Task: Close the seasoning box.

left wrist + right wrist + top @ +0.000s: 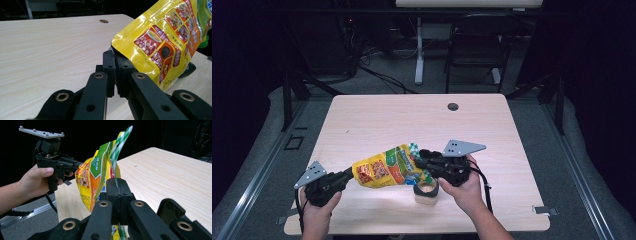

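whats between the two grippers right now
The yellow pouch spans the gap in the high view: the left gripper pinches its bottom end, the right gripper its top edge. A small cup sits below.

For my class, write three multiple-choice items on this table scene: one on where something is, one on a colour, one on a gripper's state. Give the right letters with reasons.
1. Where is the small cup?
A. On the table below the pouch's green end
B. At the table's far edge, beside the round hole
C. On the floor

2. What is the main colour of the pouch?
A. Blue
B. Yellow
C. White

3. How does the left gripper stand?
A. Wide open above the pouch
B. Lying on the table, let go
C. Shut on the pouch's bottom edge

Answers:
1 A: the high view shows the cup on the table under the pouch, near the right gripper.
2 B: its body is yellow, with a green top.
3 C: in the left gripper view the fingers clamp the pouch's edge.
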The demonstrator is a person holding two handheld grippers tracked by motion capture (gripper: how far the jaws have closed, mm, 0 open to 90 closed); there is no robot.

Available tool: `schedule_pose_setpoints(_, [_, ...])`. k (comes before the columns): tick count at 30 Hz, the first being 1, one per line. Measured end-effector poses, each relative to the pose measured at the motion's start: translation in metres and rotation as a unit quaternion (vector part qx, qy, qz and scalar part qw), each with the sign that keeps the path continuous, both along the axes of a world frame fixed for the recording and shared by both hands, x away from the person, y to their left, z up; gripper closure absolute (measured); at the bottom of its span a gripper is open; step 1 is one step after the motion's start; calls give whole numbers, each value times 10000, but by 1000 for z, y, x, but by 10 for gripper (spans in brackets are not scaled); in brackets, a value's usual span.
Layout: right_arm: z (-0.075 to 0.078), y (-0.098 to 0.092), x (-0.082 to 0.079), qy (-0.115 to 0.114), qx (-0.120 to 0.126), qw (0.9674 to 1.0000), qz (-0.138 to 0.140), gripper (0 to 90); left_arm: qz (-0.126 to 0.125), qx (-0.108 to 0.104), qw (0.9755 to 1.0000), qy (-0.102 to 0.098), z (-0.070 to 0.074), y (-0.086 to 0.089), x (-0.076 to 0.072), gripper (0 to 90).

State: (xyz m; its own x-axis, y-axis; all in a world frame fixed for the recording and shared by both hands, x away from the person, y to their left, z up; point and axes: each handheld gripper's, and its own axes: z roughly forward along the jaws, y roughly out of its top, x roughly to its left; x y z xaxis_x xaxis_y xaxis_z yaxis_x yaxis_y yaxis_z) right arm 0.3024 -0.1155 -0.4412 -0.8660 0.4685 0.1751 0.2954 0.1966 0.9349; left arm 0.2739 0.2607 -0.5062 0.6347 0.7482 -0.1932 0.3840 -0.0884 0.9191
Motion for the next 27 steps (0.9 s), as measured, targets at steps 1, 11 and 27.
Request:
schedule_pose_setpoints(1, [1, 1, 0, -7, -18, 10000, -9, 900, 3, 14, 10000, 6, 0, 0, 0, 875])
schedule_pose_setpoints(11, [2, 10, 5, -4, -81, 10000, 46, 900, 108, -18, 9998, 144, -8, 6, 3, 869])
schedule_pose_setpoints(27, [11, 15, 3, -98, -73, 9999, 107, 900, 200, 78, 9994, 284, -14, 7, 4, 857])
